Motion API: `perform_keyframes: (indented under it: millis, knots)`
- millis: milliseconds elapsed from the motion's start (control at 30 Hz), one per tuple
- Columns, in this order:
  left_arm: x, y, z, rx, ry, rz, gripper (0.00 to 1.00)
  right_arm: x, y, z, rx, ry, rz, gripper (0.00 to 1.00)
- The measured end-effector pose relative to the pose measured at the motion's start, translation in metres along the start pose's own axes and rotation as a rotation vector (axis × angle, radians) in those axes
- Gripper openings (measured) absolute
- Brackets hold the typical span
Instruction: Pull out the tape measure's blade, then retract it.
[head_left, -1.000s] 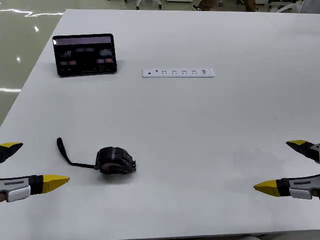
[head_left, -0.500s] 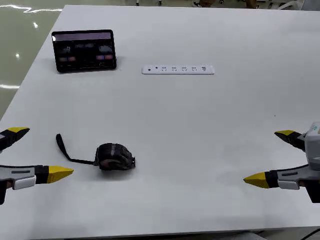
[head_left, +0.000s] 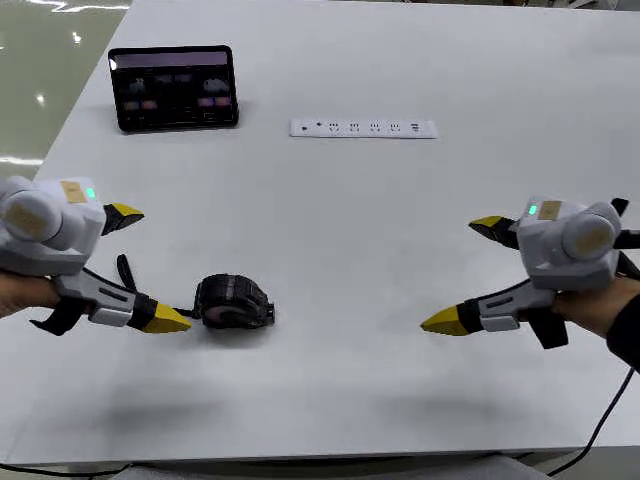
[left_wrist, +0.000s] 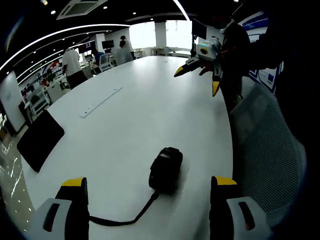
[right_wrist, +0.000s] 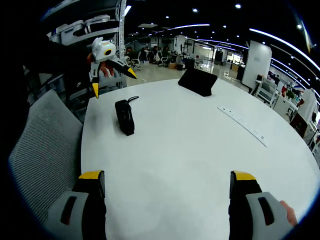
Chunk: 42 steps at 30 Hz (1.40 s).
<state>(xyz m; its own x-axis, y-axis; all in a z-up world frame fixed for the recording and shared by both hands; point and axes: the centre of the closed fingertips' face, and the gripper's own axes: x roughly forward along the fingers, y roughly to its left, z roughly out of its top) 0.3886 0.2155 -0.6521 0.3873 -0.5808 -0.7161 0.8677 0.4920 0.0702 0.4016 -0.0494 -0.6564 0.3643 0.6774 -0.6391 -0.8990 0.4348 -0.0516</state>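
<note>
A black tape measure (head_left: 233, 302) lies on the white table (head_left: 350, 230) at the front left, its wrist strap (head_left: 126, 273) trailing to the left. It also lies ahead of the jaws in the left gripper view as the tape measure (left_wrist: 166, 168), and far off as the tape measure (right_wrist: 124, 116) in the right gripper view. My left gripper (head_left: 148, 266) stands open just left of it, jaws either side of the strap, touching nothing. At the front right my right gripper (head_left: 466, 271) is open and empty, well away from the tape.
A dark tablet (head_left: 174, 86) stands propped at the back left. A white power strip (head_left: 363, 128) lies flat at the back middle. The table's front edge (head_left: 300, 455) runs close below both grippers. A mesh chair (left_wrist: 270, 150) stands beside the table.
Both grippers have come inward over the table. The left one has closed in on the tape measure's strap side. The tape measure has not moved; the head camera has shifted slightly.
</note>
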Motion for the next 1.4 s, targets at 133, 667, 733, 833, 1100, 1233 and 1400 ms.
perform_keyframes:
  millis: [133,667,733,833,1100,1233,1400]
  knots:
    - [0.018,-0.007,-0.001,0.059,0.056,-0.05,0.93,0.025,0.012,0.009,-0.049,0.006,0.053,0.99]
    - [0.063,-0.03,-0.007,0.216,0.168,-0.201,0.59,0.112,0.07,0.047,-0.184,0.003,0.264,0.8]
    - [0.066,-0.032,-0.007,0.215,0.174,-0.209,0.55,0.118,0.073,0.05,-0.196,0.007,0.275,0.8]
    - [0.07,-0.036,-0.008,0.221,0.194,-0.229,0.49,0.129,0.076,0.054,-0.2,0.01,0.289,0.79]
    - [0.07,-0.04,-0.011,0.254,0.229,-0.239,0.29,0.147,0.078,0.054,-0.208,0.021,0.315,0.73]
    - [0.07,-0.039,-0.011,0.253,0.209,-0.234,0.29,0.154,0.081,0.048,-0.22,0.039,0.325,0.64]
    - [0.071,-0.038,-0.011,0.26,0.21,-0.227,0.29,0.164,0.089,0.047,-0.256,0.023,0.338,0.52]
